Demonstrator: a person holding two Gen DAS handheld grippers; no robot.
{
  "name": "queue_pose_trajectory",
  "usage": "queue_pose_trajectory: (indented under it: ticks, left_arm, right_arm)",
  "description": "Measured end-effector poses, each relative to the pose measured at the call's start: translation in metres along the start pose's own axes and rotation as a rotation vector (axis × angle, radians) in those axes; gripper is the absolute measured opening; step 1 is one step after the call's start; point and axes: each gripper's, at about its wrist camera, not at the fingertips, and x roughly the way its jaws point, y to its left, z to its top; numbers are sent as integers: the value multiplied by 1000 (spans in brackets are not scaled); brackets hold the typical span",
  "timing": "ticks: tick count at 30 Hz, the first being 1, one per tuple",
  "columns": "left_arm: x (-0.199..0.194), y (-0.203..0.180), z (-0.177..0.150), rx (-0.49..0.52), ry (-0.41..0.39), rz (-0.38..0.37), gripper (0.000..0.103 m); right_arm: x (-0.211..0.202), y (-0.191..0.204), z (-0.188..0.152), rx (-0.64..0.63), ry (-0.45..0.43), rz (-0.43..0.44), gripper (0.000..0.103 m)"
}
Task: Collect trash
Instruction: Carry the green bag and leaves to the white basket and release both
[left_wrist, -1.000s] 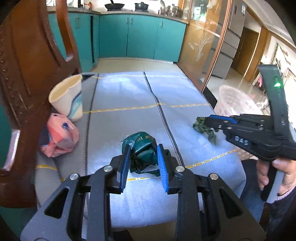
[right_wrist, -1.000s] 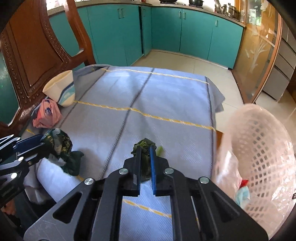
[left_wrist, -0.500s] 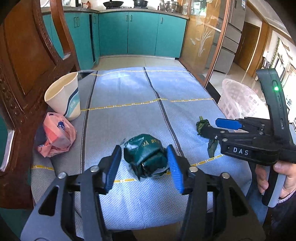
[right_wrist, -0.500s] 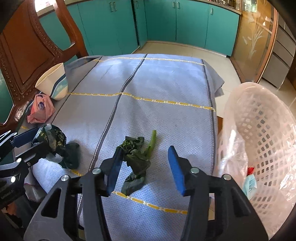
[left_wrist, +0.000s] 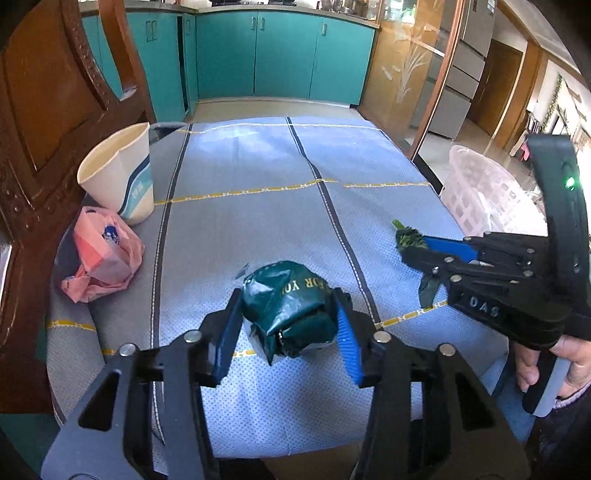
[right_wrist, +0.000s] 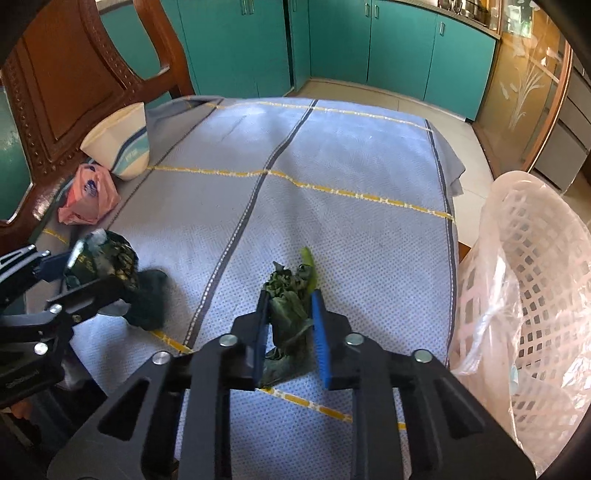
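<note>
A crumpled dark green bag (left_wrist: 288, 302) lies on the blue-grey tablecloth (left_wrist: 258, 221). My left gripper (left_wrist: 288, 321) has its blue pads against both sides of the bag. The bag also shows in the right wrist view (right_wrist: 107, 258). A wilted green vegetable scrap (right_wrist: 290, 306) lies near the table's right edge. My right gripper (right_wrist: 290, 317) has its pads around it, close to both sides; the scrap still rests on the cloth. The scrap shows in the left wrist view (left_wrist: 408, 236) too.
A pink plastic bag (left_wrist: 99, 254) and a cream paper cup (left_wrist: 118, 173) sit at the table's left edge by a carved wooden chair (left_wrist: 33, 147). A pink lattice bin (right_wrist: 532, 295) lined with clear plastic stands off the table's right side.
Both grippers opened half a second ago and dropped their items on the cloth. Now both have narrowed around them again, the left on the green bag, the right on the vegetable scrap.
</note>
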Motion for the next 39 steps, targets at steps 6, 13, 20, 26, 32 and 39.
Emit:
queue_pose_trajectory:
  ticks: [6,13,20,26,32,39]
  left_arm:
    - [-12,-1,7,-6,-40,4,44]
    - [-50,-19,34,44,-168,30,44]
    - [-78,-58,60,121,-271,10,44]
    - [-84,-103,77,178,-307,-60,44]
    - [-80,-150,86,262,-327,-120,44]
    - [-66,-187,88,312,-309,-164,44]
  right_arm:
    - [-32,-9,5,19,-83,-26,21]
    - [-92,-43,9,92,-219,-70,21]
    - [-142,-80,-2,142,-315,-192,21]
    - [-175,-116,-19,221,-377,-273,21]
    - [-198,-148,-42,294,-415,-331,21]
    - [-203,-170,-65,347,-409,-356,21]
